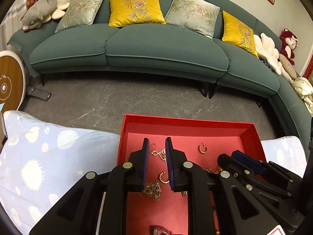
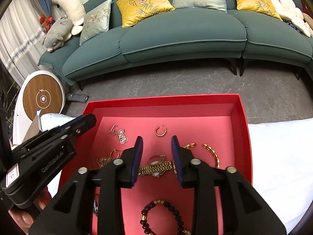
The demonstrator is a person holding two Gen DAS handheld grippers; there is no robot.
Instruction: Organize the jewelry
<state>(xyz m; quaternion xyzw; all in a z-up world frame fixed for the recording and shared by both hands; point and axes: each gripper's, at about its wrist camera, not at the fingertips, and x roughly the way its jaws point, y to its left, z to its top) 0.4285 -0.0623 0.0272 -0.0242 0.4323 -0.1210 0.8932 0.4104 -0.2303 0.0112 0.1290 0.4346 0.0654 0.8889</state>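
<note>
A shallow red box [image 1: 187,121] [image 2: 162,98] lies on pale bedding and holds several pieces of jewelry. My left gripper [image 1: 157,143] hangs over its left part with the jaws slightly apart. A flower earring [image 1: 156,152], a small hoop [image 1: 164,177] and a filigree earring [image 1: 152,190] lie on the floor between and below its pads, none gripped. My right gripper [image 2: 156,139] is open over the middle, and a gold watch [image 2: 155,168] lies flat between its fingers. A hoop earring [image 2: 160,131], a gold chain bracelet [image 2: 212,153] and a dark bead bracelet [image 2: 162,215] lie around it.
Blue printed bedding [image 1: 49,156] flanks the box on the left, plain white bedding [image 2: 279,156] on the right. Beyond are a grey stone floor [image 1: 137,101], a green sofa [image 1: 156,49] with cushions, and a round wood-faced device [image 2: 44,98] at left.
</note>
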